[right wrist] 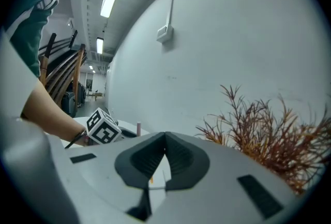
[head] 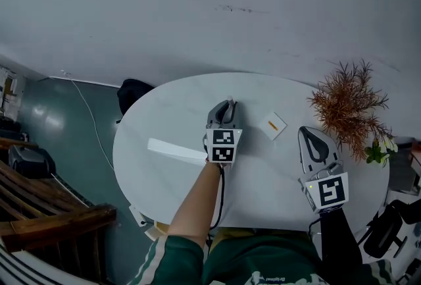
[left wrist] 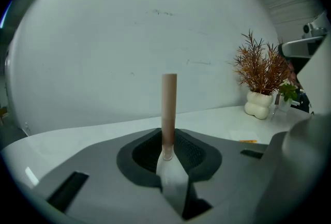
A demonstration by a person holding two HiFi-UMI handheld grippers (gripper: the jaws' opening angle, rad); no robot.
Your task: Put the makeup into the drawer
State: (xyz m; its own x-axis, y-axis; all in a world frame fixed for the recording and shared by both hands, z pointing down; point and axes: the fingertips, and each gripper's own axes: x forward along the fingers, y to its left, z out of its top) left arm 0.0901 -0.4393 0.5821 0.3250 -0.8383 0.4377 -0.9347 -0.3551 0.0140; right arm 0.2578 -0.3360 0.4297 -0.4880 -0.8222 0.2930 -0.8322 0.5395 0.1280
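White table [head: 177, 112], left tool [left wrist: 169, 141] gripping makeup tube [left wrist: 169, 104]

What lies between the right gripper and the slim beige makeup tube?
A small white card with an orange mark lies between the right gripper and the slim beige makeup tube, as the head view shows.

So the head cam sits high over the round white table [head: 177, 112] and looks steeply down, catching the left gripper [head: 229, 104] and right gripper [head: 305, 131] from behind. The left gripper cam rides low, right behind its jaws. It faces almost level across the table at the far wall [left wrist: 129, 36], with the pinkish tube [left wrist: 169, 109] super close. The right gripper cam is low too, aimed at that same wall. All three views share the dried plant [head: 348, 109] on the right. The right cam also gets the tube and the left gripper's marker cube [right wrist: 103, 128] at its left.
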